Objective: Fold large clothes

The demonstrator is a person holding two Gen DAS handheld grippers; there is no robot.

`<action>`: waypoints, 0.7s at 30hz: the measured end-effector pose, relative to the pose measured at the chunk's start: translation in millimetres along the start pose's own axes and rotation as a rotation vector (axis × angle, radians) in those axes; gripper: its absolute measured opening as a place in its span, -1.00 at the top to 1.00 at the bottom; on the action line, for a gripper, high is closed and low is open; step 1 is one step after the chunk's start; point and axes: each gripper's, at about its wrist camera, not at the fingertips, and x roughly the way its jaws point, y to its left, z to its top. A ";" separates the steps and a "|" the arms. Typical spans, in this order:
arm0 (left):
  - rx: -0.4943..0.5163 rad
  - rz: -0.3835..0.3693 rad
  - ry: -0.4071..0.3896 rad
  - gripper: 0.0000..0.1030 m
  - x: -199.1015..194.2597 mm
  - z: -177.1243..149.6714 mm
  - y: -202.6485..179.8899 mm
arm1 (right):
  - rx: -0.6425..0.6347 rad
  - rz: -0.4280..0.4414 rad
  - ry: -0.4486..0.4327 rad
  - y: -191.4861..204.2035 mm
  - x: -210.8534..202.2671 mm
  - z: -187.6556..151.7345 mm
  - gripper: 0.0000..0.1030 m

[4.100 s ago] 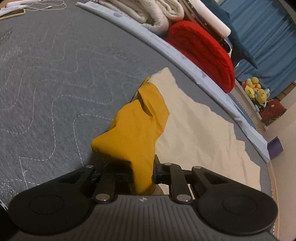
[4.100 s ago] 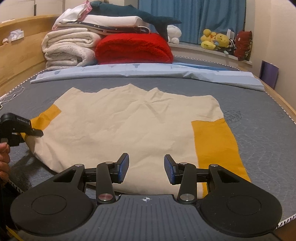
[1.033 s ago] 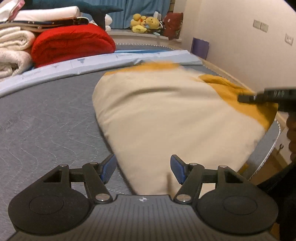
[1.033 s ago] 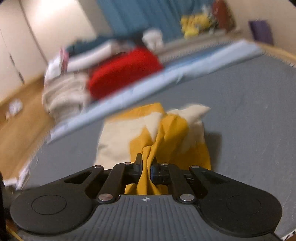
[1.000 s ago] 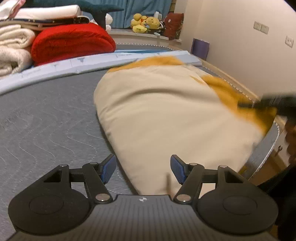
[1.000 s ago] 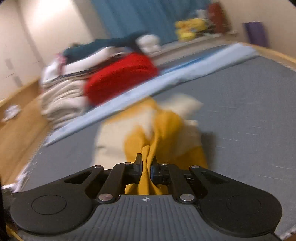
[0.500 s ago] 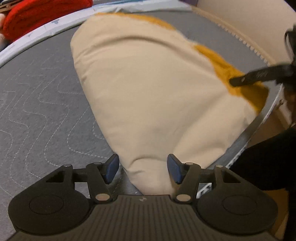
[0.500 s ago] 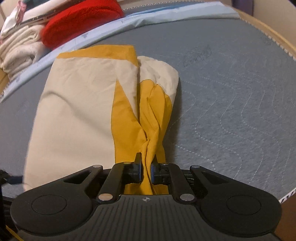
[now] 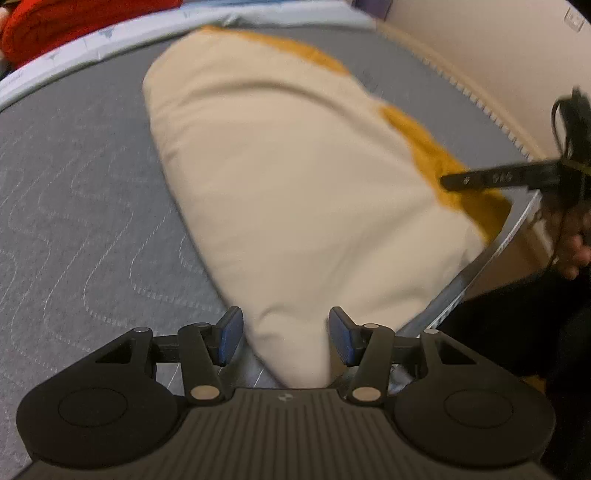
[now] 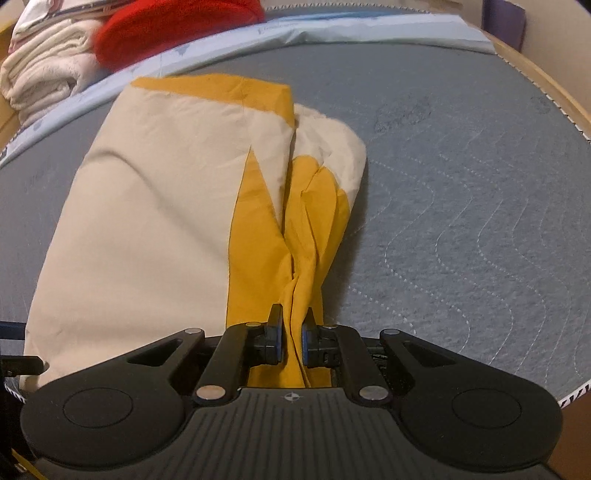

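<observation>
A cream garment with yellow sleeves lies folded over on the grey mattress. Its near cream corner sits between the fingers of my left gripper, whose jaws are closing; the blue pads stand just off the cloth. My right gripper pinches a bunched yellow sleeve at the mattress's near edge, and its jaws are beginning to open. The right gripper also shows side-on in the left wrist view, on the yellow part. In the right wrist view the left gripper peeks in at the left edge.
A red blanket, folded white towels and a light blue sheet strip line the far side. The wooden bed frame runs along the right. A person's hand holds the right gripper beyond the mattress's edge.
The garment, flat earlier, is now folded over. Over the last second both grippers tipped down toward the mattress, the left jaws narrowed around the cream corner, and the yellow sleeve came down.
</observation>
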 end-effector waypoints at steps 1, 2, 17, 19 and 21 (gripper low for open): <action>-0.009 -0.008 -0.018 -0.11 -4.3 1.2 1.7 | -0.005 -0.015 -0.034 -0.3 -6.4 0.5 0.61; -0.020 -0.011 -0.036 -0.11 -8.7 2.7 4.0 | -0.008 -0.021 -0.064 -1.5 -11.8 0.3 0.60; -0.110 -0.002 -0.050 0.50 18.0 41.1 9.9 | -0.244 0.078 0.135 6.8 3.5 -28.8 0.80; -0.121 0.018 -0.059 0.50 21.1 44.0 9.7 | -0.235 0.061 0.116 5.8 0.6 -25.7 0.80; -0.151 0.015 -0.101 0.48 16.7 49.2 12.1 | -0.227 0.047 0.061 6.2 -5.5 -19.7 0.79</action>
